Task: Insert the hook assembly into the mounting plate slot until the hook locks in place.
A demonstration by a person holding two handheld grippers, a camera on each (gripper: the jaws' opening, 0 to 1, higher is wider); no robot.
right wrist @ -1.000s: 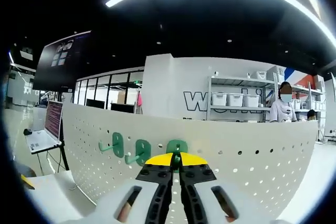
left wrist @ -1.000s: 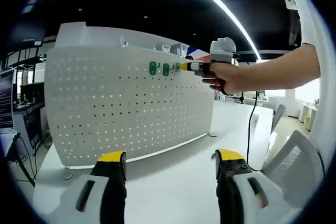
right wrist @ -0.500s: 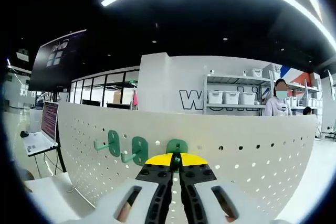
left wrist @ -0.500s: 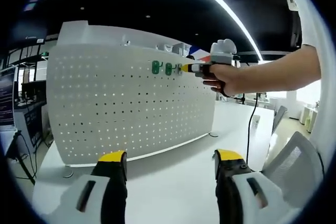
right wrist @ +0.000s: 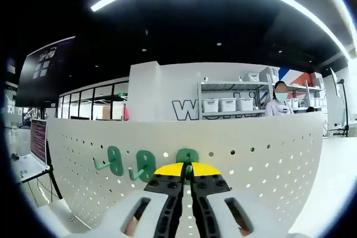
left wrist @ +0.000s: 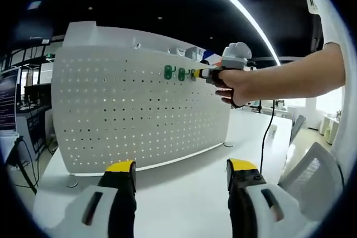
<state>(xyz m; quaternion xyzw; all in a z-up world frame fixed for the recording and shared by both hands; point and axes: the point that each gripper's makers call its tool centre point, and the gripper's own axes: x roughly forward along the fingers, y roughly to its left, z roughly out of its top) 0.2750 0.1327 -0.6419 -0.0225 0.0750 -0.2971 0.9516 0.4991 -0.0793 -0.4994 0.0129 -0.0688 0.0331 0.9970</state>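
A white pegboard stands upright on a white table and carries two green hooks near its top edge. In the right gripper view those two hooks hang to the left, and a third green hook sits against the pegboard right ahead. My right gripper is shut on that third hook, its yellow tips pressed together. From the left gripper view, the right gripper is held by a hand at the board's top row. My left gripper hovers open low over the table.
The white table runs in front of the pegboard. A cable hangs down at the right, and a grey chair back stands there. Shelves with white bins and a person lie behind the pegboard.
The right gripper view has shifted slightly, so the hooks and pegboard sit a little lower and further left. The right gripper stays shut on the hook at the board. The left gripper stays open.
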